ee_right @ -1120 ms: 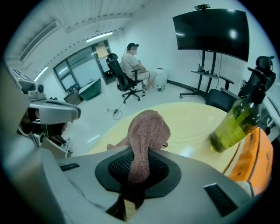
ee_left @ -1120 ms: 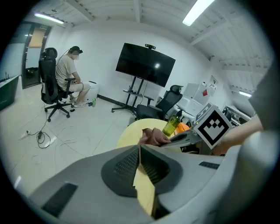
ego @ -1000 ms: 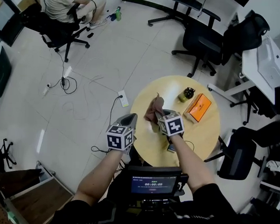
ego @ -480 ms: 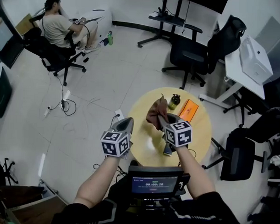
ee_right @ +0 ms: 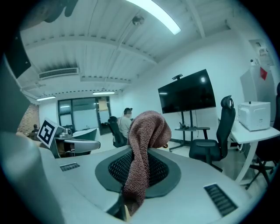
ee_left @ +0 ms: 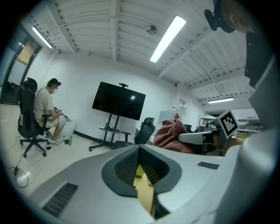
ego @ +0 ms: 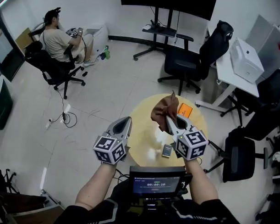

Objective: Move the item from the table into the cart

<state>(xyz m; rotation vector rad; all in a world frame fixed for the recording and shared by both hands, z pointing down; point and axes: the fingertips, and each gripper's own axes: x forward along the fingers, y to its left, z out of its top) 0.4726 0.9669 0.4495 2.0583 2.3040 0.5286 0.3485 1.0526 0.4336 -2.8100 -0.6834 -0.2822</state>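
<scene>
Here, right gripper (ego: 171, 122), fingers clenched on brown cloth (ego: 162, 110); left gripper (ego: 125, 121), fingers closed, empty

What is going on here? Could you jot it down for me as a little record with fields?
Setting: office room, round wooden table
Right tongs: shut on a brown cloth, which hangs over the table
Left tongs: shut, empty
On table: orange box, small dark flat object
Bystander: seated person, far left
Cart: not in view
</scene>
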